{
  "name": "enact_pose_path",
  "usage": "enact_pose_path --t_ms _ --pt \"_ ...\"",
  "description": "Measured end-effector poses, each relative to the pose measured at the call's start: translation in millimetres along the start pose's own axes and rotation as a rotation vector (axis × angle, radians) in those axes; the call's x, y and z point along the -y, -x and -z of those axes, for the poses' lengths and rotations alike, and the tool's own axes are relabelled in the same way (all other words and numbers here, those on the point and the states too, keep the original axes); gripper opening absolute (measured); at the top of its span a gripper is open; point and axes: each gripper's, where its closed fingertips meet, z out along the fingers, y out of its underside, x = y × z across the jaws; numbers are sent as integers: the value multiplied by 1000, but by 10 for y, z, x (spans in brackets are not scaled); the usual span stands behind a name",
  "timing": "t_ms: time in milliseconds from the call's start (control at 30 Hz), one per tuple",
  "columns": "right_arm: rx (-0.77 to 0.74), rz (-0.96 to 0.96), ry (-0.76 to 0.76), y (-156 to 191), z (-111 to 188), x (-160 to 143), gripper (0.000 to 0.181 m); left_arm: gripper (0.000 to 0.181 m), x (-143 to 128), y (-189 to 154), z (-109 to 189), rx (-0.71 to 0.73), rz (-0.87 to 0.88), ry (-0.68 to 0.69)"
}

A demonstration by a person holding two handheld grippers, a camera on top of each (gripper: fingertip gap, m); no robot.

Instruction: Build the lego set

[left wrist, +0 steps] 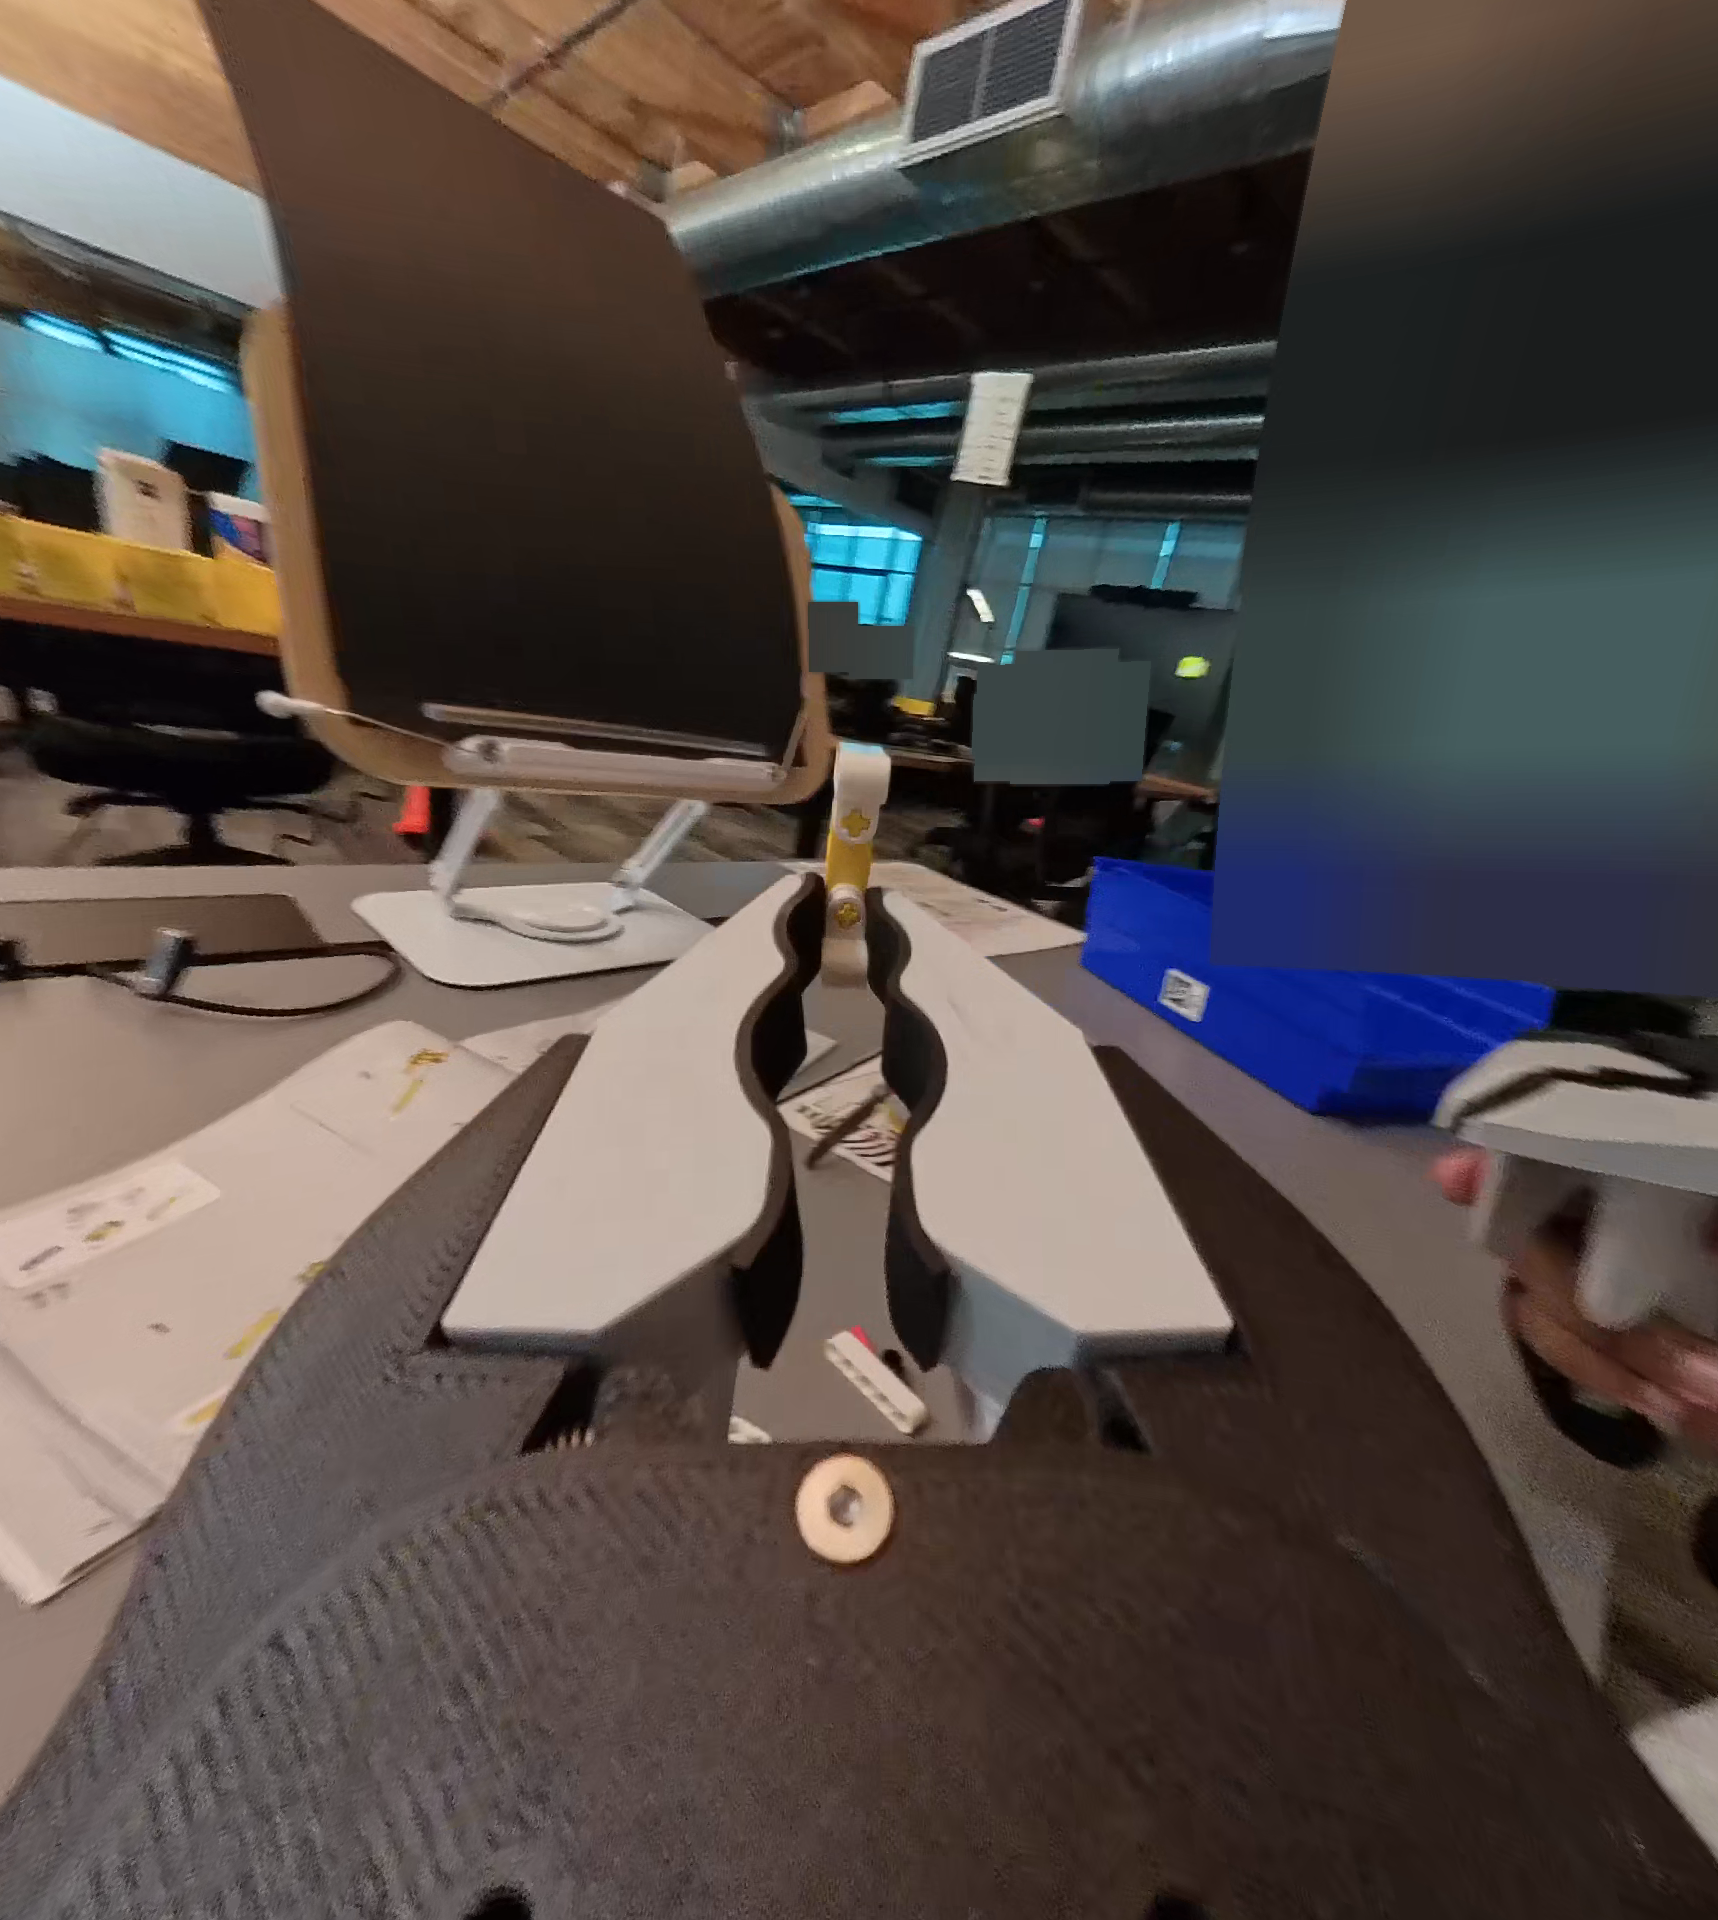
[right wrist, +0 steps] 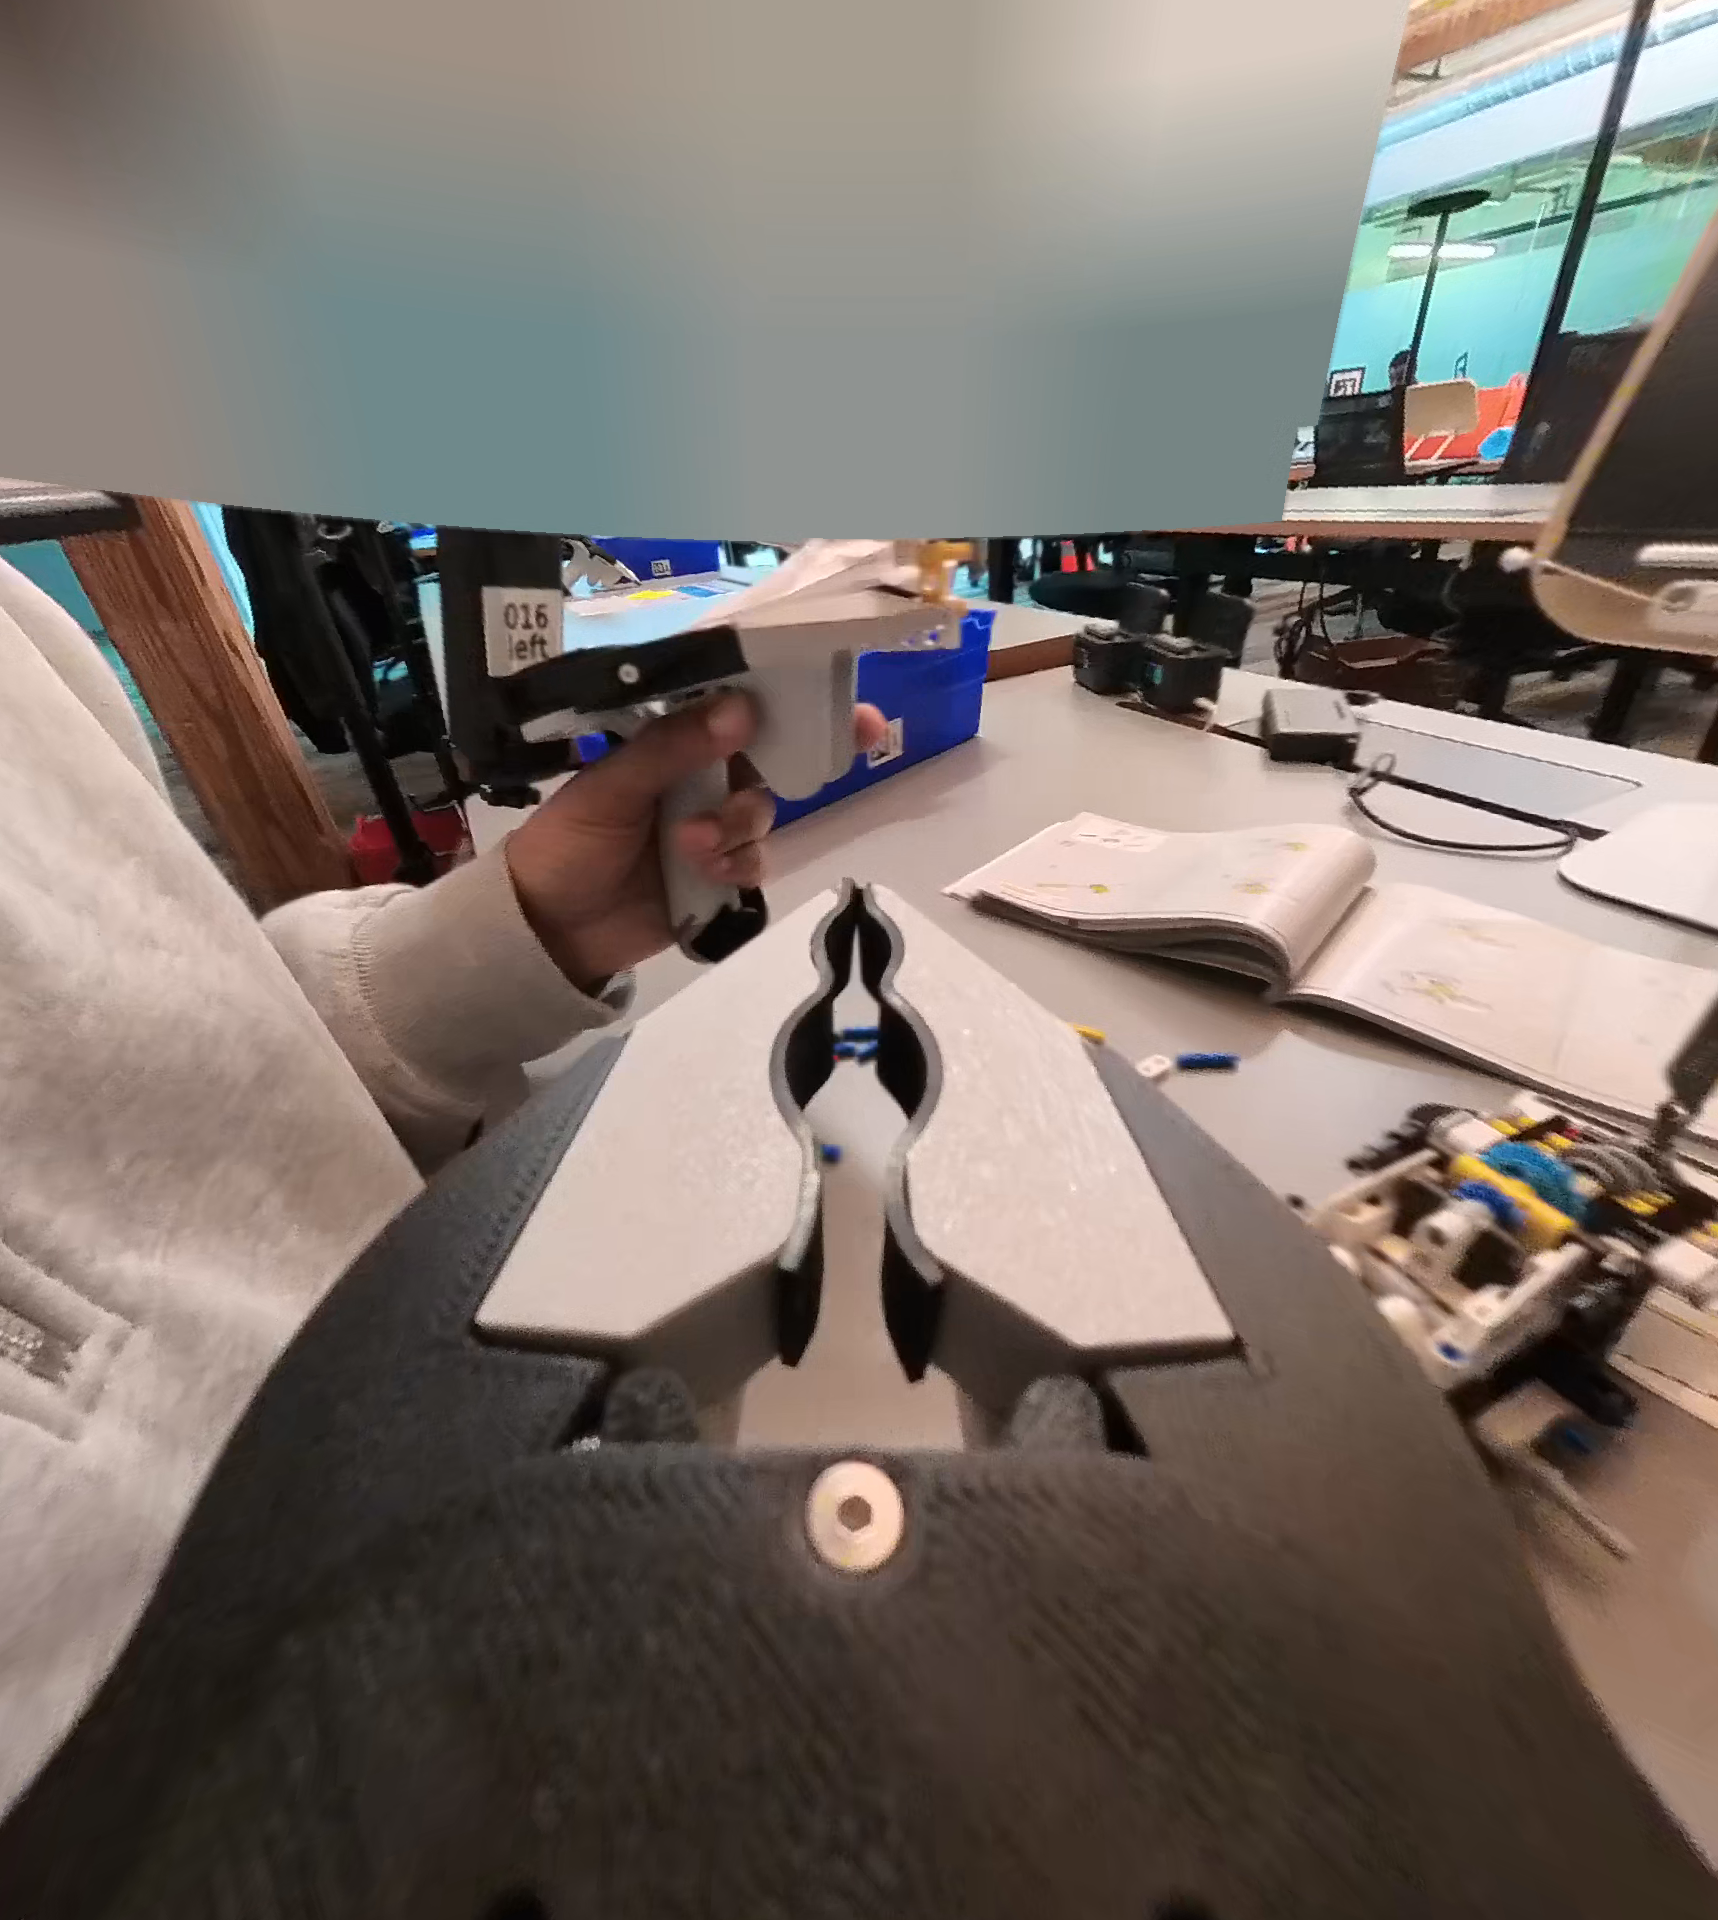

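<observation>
The left gripper is lifted above the grey table, its two fingers pinched on the lower end of a small lego assembly made of a white beam, a yellow beam and a tan piece joined by yellow cross-shaped pins. The assembly's long axis stands nearly upright, rising out of the fingertips toward the tablet on a stand behind it, with the white end on top and the tan end down between the tips. In the right wrist view the same assembly shows as a small yellow and tan shape at the far end of the left gripper, held by a hand. The right gripper is empty, its tips drawn together with nothing between them, and points across the table toward the person's sleeve. To its right the partly built lego model sits on the table, beside an open instruction booklet. A blue bin stands farther back.
</observation>
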Motion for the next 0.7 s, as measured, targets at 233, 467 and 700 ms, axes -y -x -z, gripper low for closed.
enact_pose_path --t_ms 233,467,700 --pt "-31 -114 51 378 -210 -236 0 3 -121 -258 132 -24 -59 11" --pt "-83 -28 64 557 -311 -334 0 4 -211 -321 237 -93 249 55" --pt "-549 506 364 -91 -289 -631 0 5 -434 -358 470 -74 234 161"
